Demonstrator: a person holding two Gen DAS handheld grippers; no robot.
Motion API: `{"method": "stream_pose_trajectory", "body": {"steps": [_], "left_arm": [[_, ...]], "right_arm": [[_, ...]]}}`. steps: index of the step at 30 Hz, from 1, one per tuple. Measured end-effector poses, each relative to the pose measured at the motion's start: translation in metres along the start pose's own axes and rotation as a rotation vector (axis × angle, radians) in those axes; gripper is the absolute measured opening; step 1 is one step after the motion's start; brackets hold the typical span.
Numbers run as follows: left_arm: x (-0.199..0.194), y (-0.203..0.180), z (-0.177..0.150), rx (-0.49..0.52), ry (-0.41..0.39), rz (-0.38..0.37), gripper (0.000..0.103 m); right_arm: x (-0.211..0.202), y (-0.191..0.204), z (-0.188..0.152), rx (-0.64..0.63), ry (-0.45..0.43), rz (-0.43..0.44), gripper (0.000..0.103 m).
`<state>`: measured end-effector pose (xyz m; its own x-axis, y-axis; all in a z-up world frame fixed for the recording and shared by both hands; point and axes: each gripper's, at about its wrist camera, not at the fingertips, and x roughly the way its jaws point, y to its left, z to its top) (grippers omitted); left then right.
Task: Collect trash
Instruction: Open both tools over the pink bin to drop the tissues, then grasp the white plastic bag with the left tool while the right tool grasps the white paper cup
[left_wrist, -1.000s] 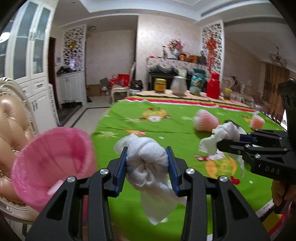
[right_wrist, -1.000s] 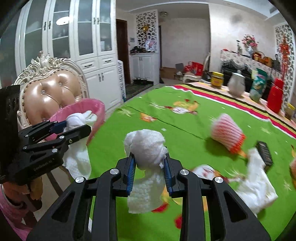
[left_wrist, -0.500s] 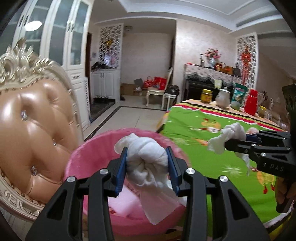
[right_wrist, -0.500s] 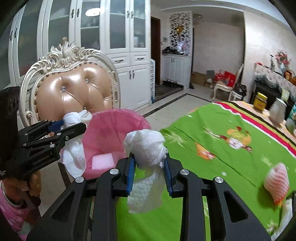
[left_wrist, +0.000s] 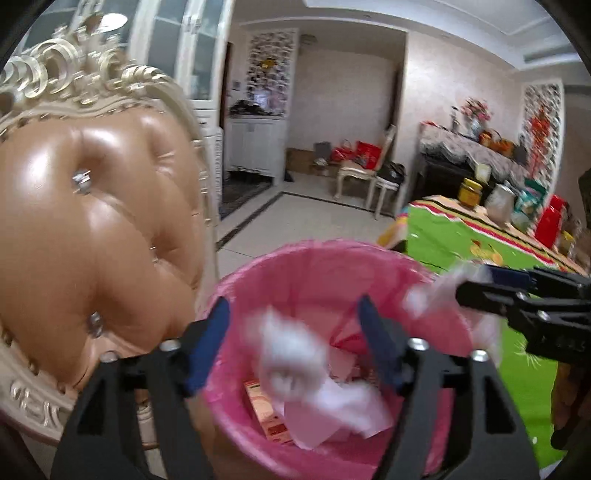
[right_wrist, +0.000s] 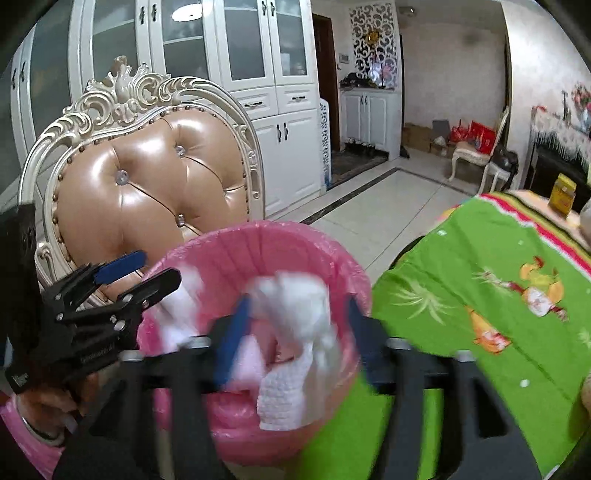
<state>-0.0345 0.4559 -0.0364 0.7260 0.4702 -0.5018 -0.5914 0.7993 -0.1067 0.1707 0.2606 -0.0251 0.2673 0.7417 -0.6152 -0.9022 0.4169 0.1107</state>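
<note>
A pink-lined trash bin (left_wrist: 332, 266) (right_wrist: 258, 243) stands beside the green table. My left gripper (left_wrist: 293, 343) is open above the bin, and a blurred white tissue wad (left_wrist: 291, 354) drops free between its jaws. My right gripper (right_wrist: 293, 339) is open over the bin's near rim, and its white tissue (right_wrist: 299, 332) falls loose between the jaws, blurred. The left gripper shows in the right wrist view (right_wrist: 136, 273), and the right gripper shows in the left wrist view (left_wrist: 476, 280). Paper scraps lie in the bin.
A tufted tan chair (right_wrist: 147, 177) with a carved white frame stands just behind the bin. The green-clothed table (right_wrist: 498, 280) lies to the right, with jars and a red box (left_wrist: 550, 221) at its far end. White cabinets (right_wrist: 258, 92) line the wall.
Both grippers moved over the pink bin and opened. Both tissue wads, gripped before, are now loose and falling into the bin.
</note>
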Motion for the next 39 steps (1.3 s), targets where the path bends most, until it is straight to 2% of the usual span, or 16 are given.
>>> {"method": "stream_pose_trajectory", "body": {"steps": [2, 4, 6, 9, 13, 21, 28, 35, 39], "left_arm": [[-0.006, 0.005, -0.005, -0.013, -0.001, 0.017, 0.082], [-0.012, 0.011, -0.011, -0.017, -0.012, 0.071, 0.093], [-0.017, 0.015, -0.015, -0.015, -0.02, 0.11, 0.098], [-0.025, 0.017, -0.023, -0.009, -0.017, 0.124, 0.098], [-0.036, 0.005, -0.032, 0.007, -0.011, 0.106, 0.098], [-0.054, -0.051, -0.035, 0.072, -0.024, -0.009, 0.098], [-0.06, -0.123, -0.051, 0.219, 0.009, -0.107, 0.098], [-0.063, -0.186, -0.067, 0.31, 0.042, -0.202, 0.098], [-0.066, -0.227, -0.073, 0.366, 0.055, -0.276, 0.098]], "right_arm": [[-0.001, -0.002, -0.003, 0.016, -0.011, 0.006, 0.073], [-0.004, -0.004, -0.006, 0.018, -0.009, -0.007, 0.073], [-0.009, -0.009, -0.011, 0.03, -0.006, -0.01, 0.073], [-0.024, -0.018, -0.023, 0.039, -0.003, -0.036, 0.074], [-0.048, -0.035, -0.039, 0.063, -0.01, -0.078, 0.077], [-0.106, -0.068, -0.078, 0.091, -0.023, -0.207, 0.083], [-0.163, -0.101, -0.116, 0.119, -0.047, -0.342, 0.085], [-0.229, -0.151, -0.154, 0.186, -0.081, -0.499, 0.085], [-0.267, -0.193, -0.18, 0.276, -0.096, -0.598, 0.085]]}}
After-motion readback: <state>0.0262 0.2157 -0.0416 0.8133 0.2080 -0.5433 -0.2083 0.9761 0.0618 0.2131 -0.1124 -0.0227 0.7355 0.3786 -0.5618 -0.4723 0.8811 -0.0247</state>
